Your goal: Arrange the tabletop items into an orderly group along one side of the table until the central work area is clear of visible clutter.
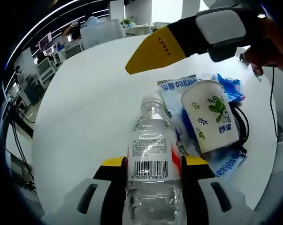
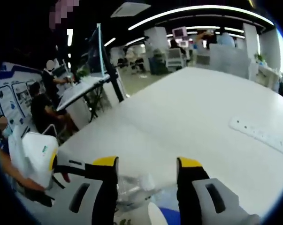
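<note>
A clear water bottle (image 1: 150,154) with a white barcode label stands between my left gripper's (image 1: 154,161) yellow-tipped jaws, which are shut on its sides. Just right of it, a paper cup (image 1: 210,115) with green leaf print leans on blue-and-white packets (image 1: 179,85). My right gripper (image 1: 150,54) hovers above and beyond this pile, held by a hand (image 1: 272,47). In the right gripper view, my right gripper (image 2: 147,162) is open over the table, with crinkled clear plastic (image 2: 136,185) and a blue packet (image 2: 168,215) below its jaws. The left gripper's white body (image 2: 35,152) shows at the left.
The white table (image 1: 89,108) is bare to the left and far side. A black cable (image 1: 244,126) loops behind the cup. A white power strip (image 2: 258,133) lies on the table to the right. Desks, chairs and seated people (image 2: 40,110) are beyond the table edge.
</note>
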